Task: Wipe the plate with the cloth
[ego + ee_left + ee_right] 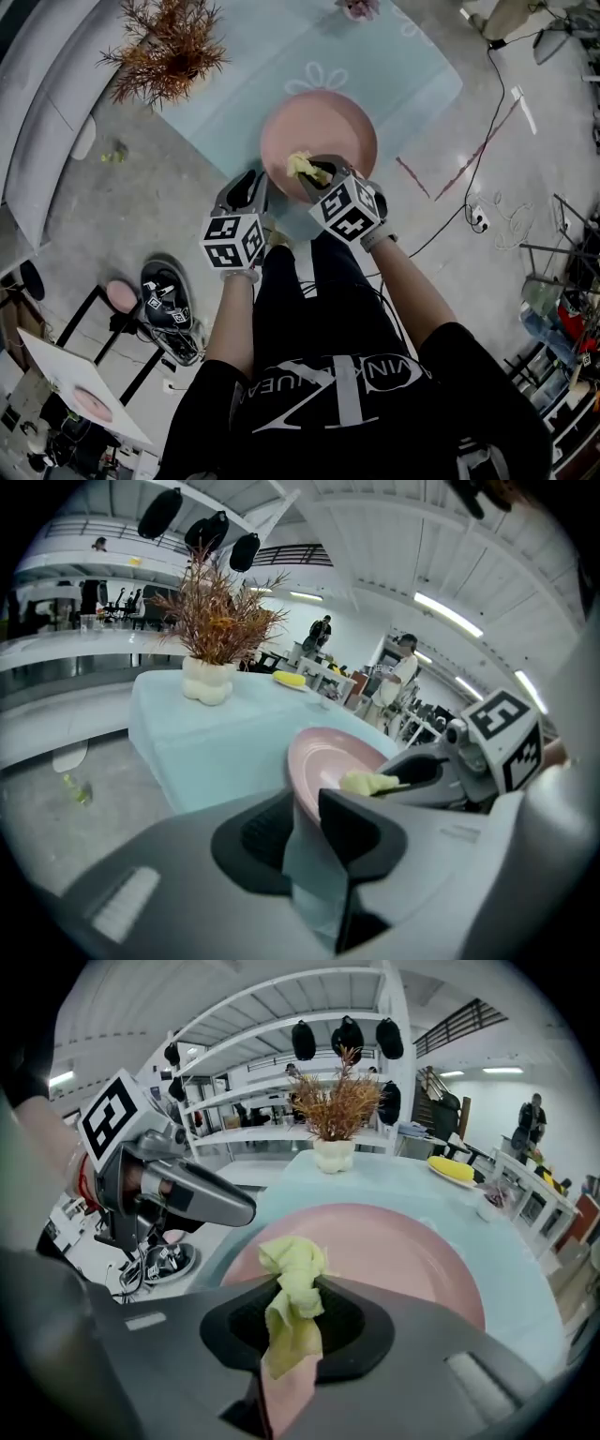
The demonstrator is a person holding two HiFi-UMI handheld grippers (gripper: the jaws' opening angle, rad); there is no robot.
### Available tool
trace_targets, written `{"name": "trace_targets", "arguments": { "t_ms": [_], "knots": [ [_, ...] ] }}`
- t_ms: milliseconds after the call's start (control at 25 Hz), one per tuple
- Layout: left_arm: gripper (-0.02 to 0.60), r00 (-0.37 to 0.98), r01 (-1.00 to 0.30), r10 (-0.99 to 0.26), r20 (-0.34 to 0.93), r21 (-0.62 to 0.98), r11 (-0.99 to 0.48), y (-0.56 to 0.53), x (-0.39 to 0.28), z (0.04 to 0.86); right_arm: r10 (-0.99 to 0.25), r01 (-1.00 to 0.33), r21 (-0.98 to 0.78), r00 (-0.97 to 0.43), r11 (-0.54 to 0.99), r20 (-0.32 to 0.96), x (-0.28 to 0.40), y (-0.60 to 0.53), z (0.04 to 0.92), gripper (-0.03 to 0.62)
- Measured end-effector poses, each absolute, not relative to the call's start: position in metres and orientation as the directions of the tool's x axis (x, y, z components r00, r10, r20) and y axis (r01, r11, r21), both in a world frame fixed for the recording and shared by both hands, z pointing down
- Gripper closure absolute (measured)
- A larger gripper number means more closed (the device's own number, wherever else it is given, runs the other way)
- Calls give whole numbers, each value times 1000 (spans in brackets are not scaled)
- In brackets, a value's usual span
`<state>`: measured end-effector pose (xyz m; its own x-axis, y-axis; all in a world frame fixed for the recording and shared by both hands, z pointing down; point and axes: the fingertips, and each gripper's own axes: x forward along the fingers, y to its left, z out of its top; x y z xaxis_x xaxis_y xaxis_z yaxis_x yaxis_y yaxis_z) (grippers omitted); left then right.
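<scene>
The fingers of the left gripper (302, 817) are clamped on the near rim of the pink plate (323, 122). The fingers of the right gripper (295, 1312) are closed tight on a bunched yellow cloth (292, 1274), whose tuft sits over the plate's near part, just beside the left gripper. The plate is at the near corner of the pale blue surface (281, 56). A dried plant (169, 47) stands well apart from it.

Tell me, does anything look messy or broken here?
Nothing stands out. The pink plate looks whole, with no spills showing. The left gripper pinches its rim, and the right gripper holds the yellow cloth bunched against it.
</scene>
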<state>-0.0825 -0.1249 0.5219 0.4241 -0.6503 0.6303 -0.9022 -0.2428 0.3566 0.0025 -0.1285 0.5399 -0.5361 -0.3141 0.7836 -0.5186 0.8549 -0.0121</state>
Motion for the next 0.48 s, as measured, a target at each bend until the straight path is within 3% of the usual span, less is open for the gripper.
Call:
{"name": "trace_targets", "arguments": {
  "t_ms": [480],
  "knots": [
    [581,417,-898,-645,640,402,-181,-134,-77,540,-265,-394,54,-505,918,821,-19,-160,562,507]
  ]
}}
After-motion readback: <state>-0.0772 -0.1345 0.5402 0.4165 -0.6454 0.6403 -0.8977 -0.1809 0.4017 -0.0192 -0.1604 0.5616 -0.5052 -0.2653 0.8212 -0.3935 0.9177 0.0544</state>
